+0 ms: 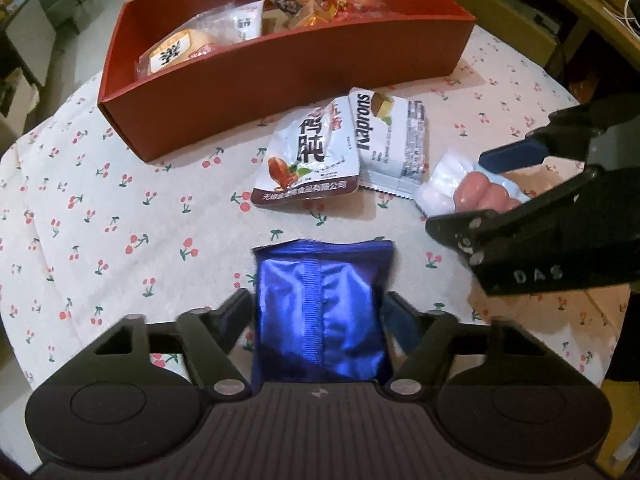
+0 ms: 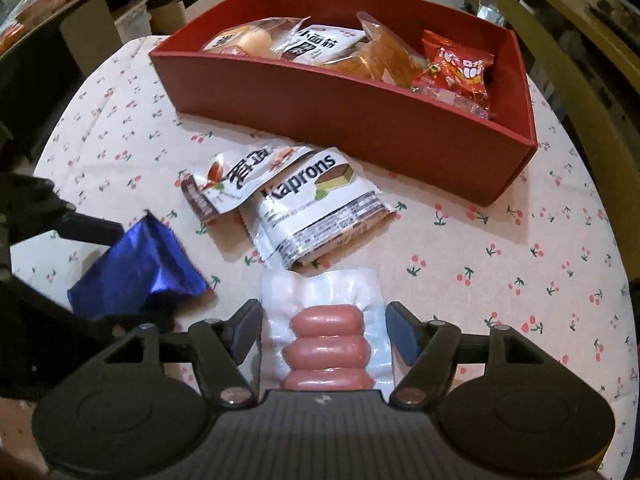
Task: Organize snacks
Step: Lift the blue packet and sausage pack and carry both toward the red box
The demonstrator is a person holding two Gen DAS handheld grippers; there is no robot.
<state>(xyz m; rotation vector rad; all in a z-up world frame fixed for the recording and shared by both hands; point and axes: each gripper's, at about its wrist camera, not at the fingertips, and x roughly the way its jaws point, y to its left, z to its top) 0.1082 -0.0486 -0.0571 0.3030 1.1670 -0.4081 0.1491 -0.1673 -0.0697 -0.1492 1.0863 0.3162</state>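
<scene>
My left hand-held gripper (image 1: 318,312) pinches the blue packet (image 1: 322,312), the right hand-held gripper (image 2: 323,328) seemingly clamps the sausage pack (image 2: 326,320); slick film may slip before the red box (image 2: 360,120).

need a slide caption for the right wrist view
Right gripper grips a sausage pack above the cherry-print tablecloth, facing the red box of snacks.

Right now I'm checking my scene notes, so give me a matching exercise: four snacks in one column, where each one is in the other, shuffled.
Things:
1. blue foil packet
2. sausage pack
3. Kaprons wafer
4. red candy bag

Places:
A. inside the red box
B. between the left gripper fingers
C. lying on the tablecloth
D. between the right gripper fingers

Pairs: 1-B, 2-D, 3-C, 4-A
</scene>
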